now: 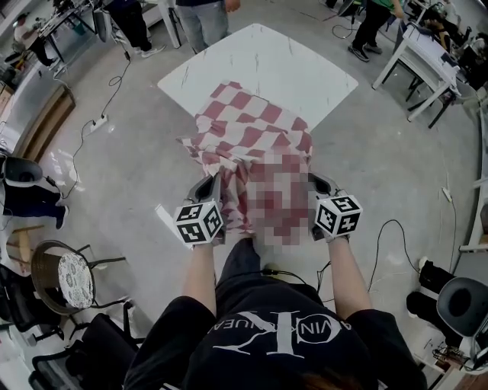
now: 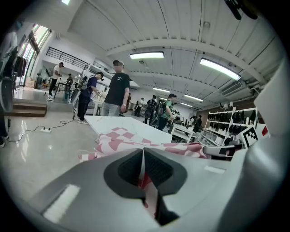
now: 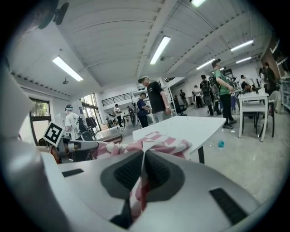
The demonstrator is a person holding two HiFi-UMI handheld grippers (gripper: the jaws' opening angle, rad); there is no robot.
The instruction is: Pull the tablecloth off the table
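A red-and-white checked tablecloth (image 1: 248, 129) lies bunched over the near half of a white table (image 1: 267, 61) and hangs off its near edge toward me. My left gripper (image 1: 212, 185) is shut on the cloth's near left edge, and the right gripper (image 1: 314, 187) is shut on the near right edge. In the left gripper view the cloth (image 2: 145, 174) runs pinched between the closed jaws of the left gripper (image 2: 143, 156). The right gripper view shows the same: cloth (image 3: 140, 186) clamped between the jaws of the right gripper (image 3: 143, 158). The far half of the tabletop is bare.
People stand beyond the table (image 1: 202, 19). White tables (image 1: 423, 61) stand at the right. A round-seat chair (image 1: 65, 278) is at the lower left, another chair (image 1: 461, 305) at the lower right. Cables (image 1: 381, 251) and a power strip (image 1: 97, 123) lie on the floor.
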